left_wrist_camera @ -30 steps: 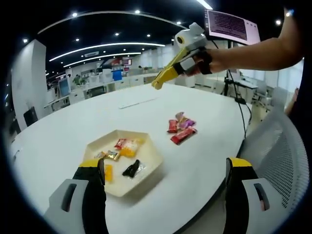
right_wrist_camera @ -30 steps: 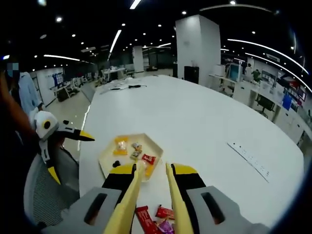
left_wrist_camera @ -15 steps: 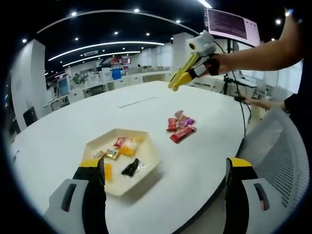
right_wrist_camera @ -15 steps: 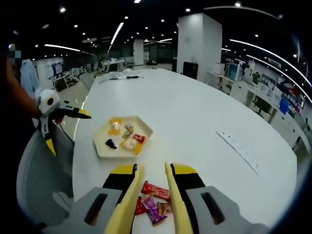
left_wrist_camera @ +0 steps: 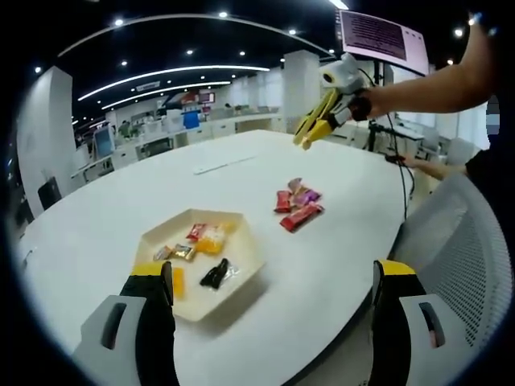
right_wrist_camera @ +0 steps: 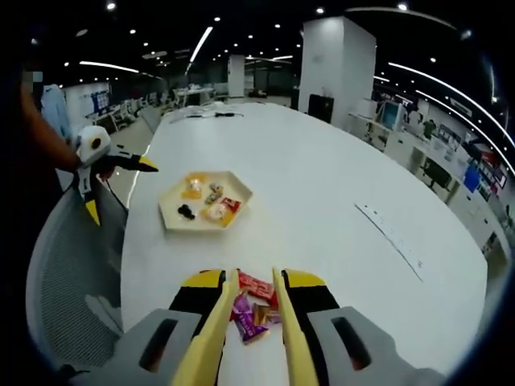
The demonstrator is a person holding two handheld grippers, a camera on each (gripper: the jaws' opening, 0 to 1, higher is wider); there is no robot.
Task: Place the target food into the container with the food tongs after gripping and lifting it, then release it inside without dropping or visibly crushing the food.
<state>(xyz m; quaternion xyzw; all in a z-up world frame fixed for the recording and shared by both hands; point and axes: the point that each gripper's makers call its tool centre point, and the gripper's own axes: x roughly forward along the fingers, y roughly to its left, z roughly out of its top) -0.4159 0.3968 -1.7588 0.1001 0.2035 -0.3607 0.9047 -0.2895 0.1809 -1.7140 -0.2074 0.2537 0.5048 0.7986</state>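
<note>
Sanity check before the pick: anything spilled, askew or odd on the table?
Nothing stands out. Hexagonal tray sits flat with wrapped snacks inside; the loose snack pile lies beside it on the white table. Right tongs hover above the pile.

An open-plan office; rows of desks with computer monitors (left_wrist_camera: 105,143) stretch into the background under a dark ceiling lined with recessed spotlights and long curved light strips (left_wrist_camera: 173,75); a large white oval meeting table (right_wrist_camera: 322,193) fills the foreground; a grey mesh office chair (left_wrist_camera: 463,241) stands beside it.
</note>
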